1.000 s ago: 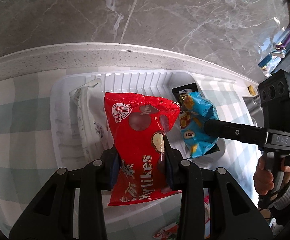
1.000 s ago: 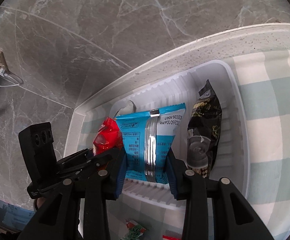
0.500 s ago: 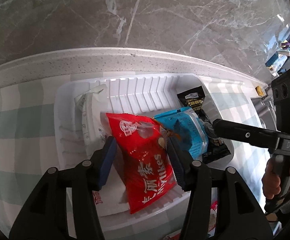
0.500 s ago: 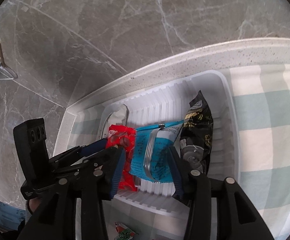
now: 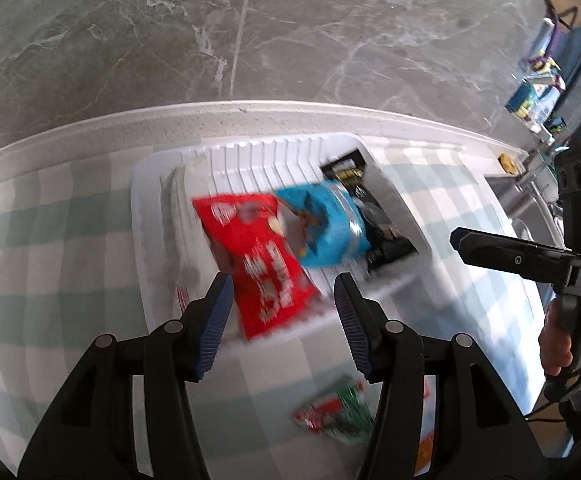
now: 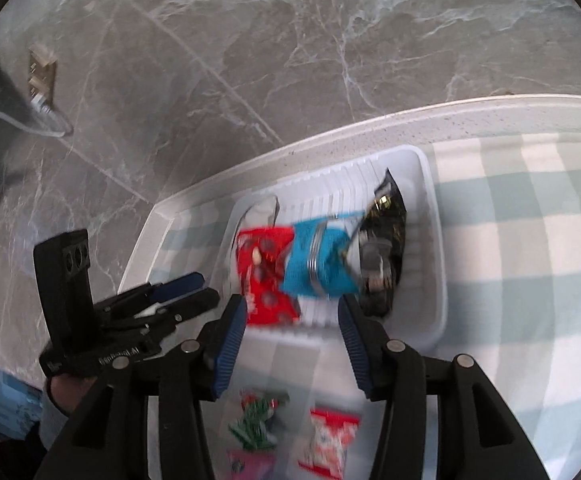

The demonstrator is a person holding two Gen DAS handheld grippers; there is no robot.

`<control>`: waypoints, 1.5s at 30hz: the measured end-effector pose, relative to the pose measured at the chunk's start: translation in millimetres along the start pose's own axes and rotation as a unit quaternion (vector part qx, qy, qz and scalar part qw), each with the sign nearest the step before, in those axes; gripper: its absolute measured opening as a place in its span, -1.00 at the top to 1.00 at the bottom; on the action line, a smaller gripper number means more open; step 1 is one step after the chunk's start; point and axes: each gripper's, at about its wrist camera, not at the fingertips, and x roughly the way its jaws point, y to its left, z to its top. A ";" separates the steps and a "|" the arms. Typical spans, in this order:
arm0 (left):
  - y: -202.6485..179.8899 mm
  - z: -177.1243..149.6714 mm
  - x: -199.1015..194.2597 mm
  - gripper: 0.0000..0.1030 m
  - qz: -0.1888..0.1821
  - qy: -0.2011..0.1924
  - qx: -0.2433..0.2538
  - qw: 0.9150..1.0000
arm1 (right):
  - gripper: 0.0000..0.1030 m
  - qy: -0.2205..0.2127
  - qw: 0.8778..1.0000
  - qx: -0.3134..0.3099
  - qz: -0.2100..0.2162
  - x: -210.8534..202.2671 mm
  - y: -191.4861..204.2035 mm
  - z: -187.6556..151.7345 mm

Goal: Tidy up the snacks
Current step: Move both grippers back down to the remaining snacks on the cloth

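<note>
Covering the tabletop (image 5: 50,248), the checked cloth carries a white bin (image 5: 418,236) where red packet (image 5: 258,256), blue packet (image 5: 330,228) and black packet (image 5: 374,216) lean in a row. Both left tongs (image 5: 282,324) and right tongs (image 6: 292,336) are released and empty, their jaws having just been opening. The leaning packets could slump flat; loose snacks (image 6: 258,420) near the bin risk being knocked aside.

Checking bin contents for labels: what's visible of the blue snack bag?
The blue snack bag is a glossy foil-like pouch, its silver back seam facing the right wrist camera. It leans tilted in the white ribbed bin, between the red bag and the black bag, overlapping both. No gripper touches it. The print is blurred.
</note>
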 end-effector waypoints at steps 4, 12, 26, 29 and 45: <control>-16.1 -28.4 -15.9 -0.02 -0.005 0.009 0.005 1.000 | -0.02 0.002 1.000 -0.019 -0.014 -18.0 5.0 -28.4; -48.1 -93.7 -34.0 -0.02 -0.018 0.046 0.015 0.999 | -0.07 0.010 0.997 -0.054 -0.048 -53.1 10.6 -93.0; -78.0 -172.0 -40.0 -0.02 -0.024 0.089 0.015 0.996 | -0.08 0.044 0.992 -0.033 -0.117 -76.9 -13.3 -189.9; -80.0 -179.6 -36.4 -0.02 -0.019 0.095 0.016 0.995 | -0.08 0.047 0.991 -0.029 -0.124 -75.4 -16.3 -198.7; -90.0 -194.0 -9.7 -0.02 0.005 0.117 0.026 0.993 | -0.08 0.065 0.988 -0.017 -0.142 -60.1 -28.5 -212.0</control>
